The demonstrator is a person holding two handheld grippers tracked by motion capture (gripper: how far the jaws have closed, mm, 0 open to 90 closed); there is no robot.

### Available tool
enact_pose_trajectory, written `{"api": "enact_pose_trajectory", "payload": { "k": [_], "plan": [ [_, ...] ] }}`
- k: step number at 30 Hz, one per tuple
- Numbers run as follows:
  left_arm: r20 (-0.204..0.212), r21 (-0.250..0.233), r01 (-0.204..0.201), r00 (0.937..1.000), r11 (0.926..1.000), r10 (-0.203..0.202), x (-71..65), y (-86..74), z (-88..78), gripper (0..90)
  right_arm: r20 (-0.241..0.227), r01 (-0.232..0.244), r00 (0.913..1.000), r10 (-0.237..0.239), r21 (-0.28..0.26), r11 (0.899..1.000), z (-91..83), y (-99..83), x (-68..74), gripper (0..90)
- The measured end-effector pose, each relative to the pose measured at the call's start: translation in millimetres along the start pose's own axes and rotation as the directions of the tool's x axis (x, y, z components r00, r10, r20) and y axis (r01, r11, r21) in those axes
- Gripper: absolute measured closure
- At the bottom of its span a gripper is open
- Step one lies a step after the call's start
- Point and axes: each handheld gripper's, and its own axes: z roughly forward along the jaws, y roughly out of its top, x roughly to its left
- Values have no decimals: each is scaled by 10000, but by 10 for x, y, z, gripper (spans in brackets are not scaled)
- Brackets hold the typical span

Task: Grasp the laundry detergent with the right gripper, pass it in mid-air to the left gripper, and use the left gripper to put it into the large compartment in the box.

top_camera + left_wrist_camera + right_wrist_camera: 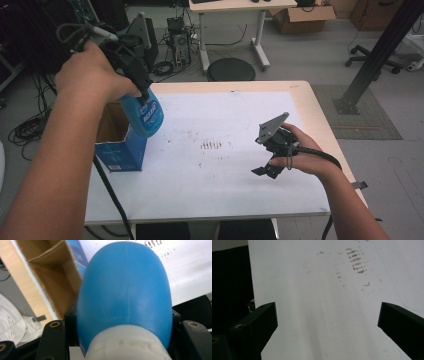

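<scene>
White sheet (225,150) covers the tabletop; lab clutter lies beyond. Blue bottle (146,116) hangs neck-up just above the open cardboard box (117,142), at the sheet's left edge. Left gripper (142,92) is clamped on its neck near the white collar (127,342), so the body dangles free, probably for a drop into or a lift out of the box. Right gripper (267,170), well right of the box, hovers low over the sheet, jaws wide apart, holding nothing, likely waiting in reserve.
</scene>
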Motion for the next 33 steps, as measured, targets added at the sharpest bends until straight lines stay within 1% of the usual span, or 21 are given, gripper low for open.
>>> {"api": "enact_pose_trajectory", "payload": {
  "k": [4, 5, 6, 8, 9, 10, 13, 14, 15, 16, 17, 18, 19, 20, 22, 23, 24, 25, 26, 30, 33],
  "plan": [
    [-20, -17, 484, 9988, 9988, -484, 119, -13, -134, 386, 70, -8, 10000, 6, 417, 9991, -18, 14, -36, 30],
    [-20, -17, 484, 9988, 9988, -484, 119, -13, -134, 386, 59, 52, 10000, -55, 474, 9989, -27, 16, -43, 31],
    [-15, -17, 558, 9984, 9984, -558, 154, -15, -169, 386, 59, 52, 10000, -55, 474, 9989, -27, 16, -43, 31],
    [-12, -74, 835, 9965, 9965, -836, 227, -12, -214, 386, 28, 40, 10000, -41, 597, 9982, -55, 22, -56, 31],
    [-81, -63, 1074, 9942, 9942, -1075, 291, -6, -247, 385, 21, 35, 10000, -36, 677, 9977, -71, 26, -74, 30],
    [-81, -63, 1074, 9942, 9942, -1075, 291, -6, -247, 386, 21, 35, 10000, -36, 677, 9977, -71, 26, -74, 30],
    [-177, -46, 1488, 9887, 9889, -1488, 392, -7, -284, 385, -43, -55, 10000, 58, 807, 9967, -79, 22, -105, 30],
    [-230, 13, 1716, 9849, 9852, -1715, 461, -11, -299, 385, -59, -139, 9999, 145, 990, 9950, -70, 10, -125, 32],
    [-261, 39, 1841, 9826, 9829, -1840, 494, -15, -304, 385, -63, -131, 9999, 139, 1040, 9945, -65, 4, -133, 32],
    [-261, 39, 1841, 9826, 9829, -1840, 494, -15, -304, 385, -63, -131, 9999, 139, 1040, 9945, -65, 4, -133, 32],
    [-316, 65, 2068, 9779, 9784, -2065, 561, -25, -311, 385, -55, -179, 9998, 187, 1165, 9930, -59, -11, -146, 32],
    [-316, 65, 2068, 9779, 9784, -2065, 561, -25, -311, 385, -55, -179, 9998, 187, 1165, 9930, -59, -11, -146, 32],
    [-344, 99, 2296, 9728, 9732, -2291, 629, -37, -313, 385, -73, -199, 9998, 210, 1240, 9921, -57, -25, -155, 32],
    [-358, 102, 2406, 9701, 9706, -2401, 658, -41, -312, 385, -70, -201, 9998, 212, 1280, 9916, -57, -32, -160, 32],
    [-400, 139, 2566, 9659, 9664, -2559, 707, -45, -307, 385, -84, -211, 9997, 224, 1335, 9908, -55, -44, -165, 32],
    [-400, 139, 2566, 9659, 9664, -2559, 707, -45, -307, 385, -84, -211, 9997, 224, 1335, 9908, -55, -44, -165, 32],
    [-431, 177, 2679, 9628, 9633, -2669, 741, -45, -300, 385, -82, -193, 9998, 206, 1371, 9904, -51, -54, -164, 32],
    [-431, 177, 2679, 9628, 9633, -2669, 741, -45, -300, 385, -82, -193, 9998, 206, 1371, 9904, -51, -54, -164, 32],
    [-444, 198, 2785, 9597, 9602, -2775, 761, -43, -291, 385, -90, -171, 9998, 186, 1381, 9903, -51, -57, -162, 33],
    [-387, 249, 2826, 9588, 9589, -2816, 791, -41, -275, 385, -110, -174, 9998, 191, 1358, 9906, -43, -58, -161, 33],
    [-365, 250, 2893, 9568, 9569, -2883, 800, -40, -259, 385, -120, -185, 9997, 204, 1370, 9904, -40, -55, -161, 33]
  ]
}}
